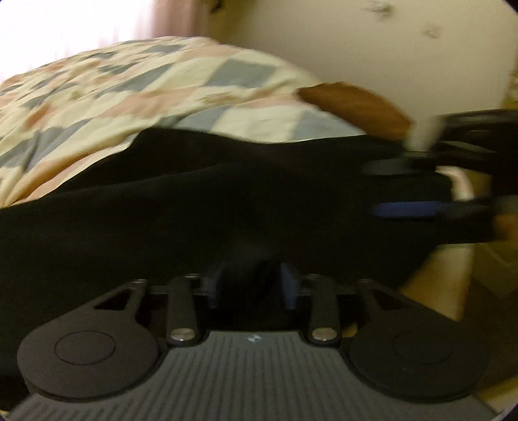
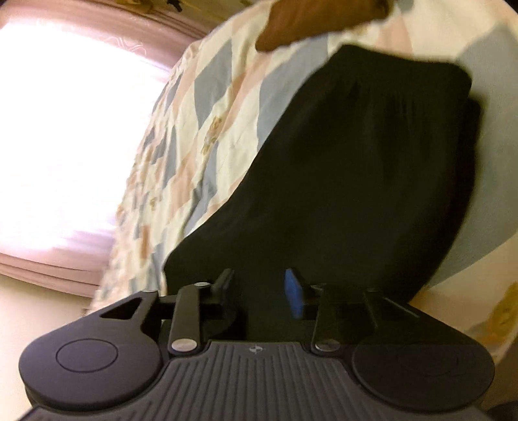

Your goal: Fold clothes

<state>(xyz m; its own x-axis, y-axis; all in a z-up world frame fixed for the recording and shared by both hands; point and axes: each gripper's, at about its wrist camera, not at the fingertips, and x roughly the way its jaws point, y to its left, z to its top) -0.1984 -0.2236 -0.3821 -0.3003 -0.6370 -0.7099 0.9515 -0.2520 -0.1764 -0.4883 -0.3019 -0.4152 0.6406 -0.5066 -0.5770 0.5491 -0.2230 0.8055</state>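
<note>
A black garment (image 1: 226, 194) lies across a bed with a patchwork quilt (image 1: 129, 84). My left gripper (image 1: 252, 281) is shut on a bunched edge of the garment, which hides the fingertips. In the left wrist view my right gripper (image 1: 404, 187) shows at the right, blurred, with the garment between its fingers. In the right wrist view the black garment (image 2: 356, 181) stretches away over the quilt (image 2: 207, 129), and my right gripper (image 2: 262, 291) is shut on its near edge.
A brown cushion (image 1: 353, 103) lies on the quilt beyond the garment; it also shows in the right wrist view (image 2: 307, 22). A bright curtained window (image 2: 64, 129) is to the left. A cream wall (image 1: 388, 48) stands behind the bed.
</note>
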